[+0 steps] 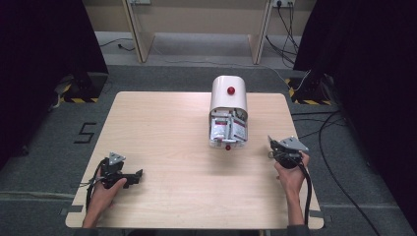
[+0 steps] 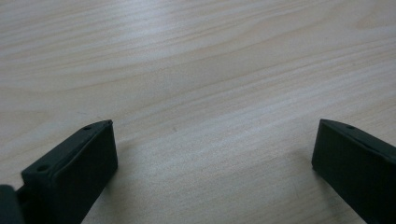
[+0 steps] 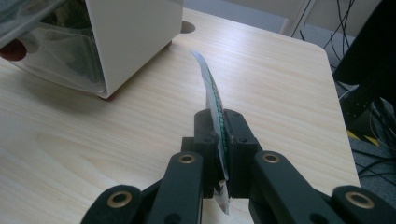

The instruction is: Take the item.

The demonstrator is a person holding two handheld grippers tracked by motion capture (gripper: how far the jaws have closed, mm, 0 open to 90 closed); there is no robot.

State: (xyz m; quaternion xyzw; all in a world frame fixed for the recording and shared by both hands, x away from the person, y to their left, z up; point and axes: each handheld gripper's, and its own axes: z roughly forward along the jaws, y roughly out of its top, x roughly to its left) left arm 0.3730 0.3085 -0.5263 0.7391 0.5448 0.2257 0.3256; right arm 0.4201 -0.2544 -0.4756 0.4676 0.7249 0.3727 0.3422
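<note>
Right gripper (image 3: 219, 140) pinching a thin packet (image 3: 211, 88) edge-on, just beside the white box (image 1: 228, 96). Left gripper (image 2: 210, 163) spread wide over bare table (image 2: 196, 60). Could slip: shallow grip, floppy packet.

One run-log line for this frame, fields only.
left gripper: open, low over table | right gripper: jaws shut on packet | white bin: open, packets inside
</note>
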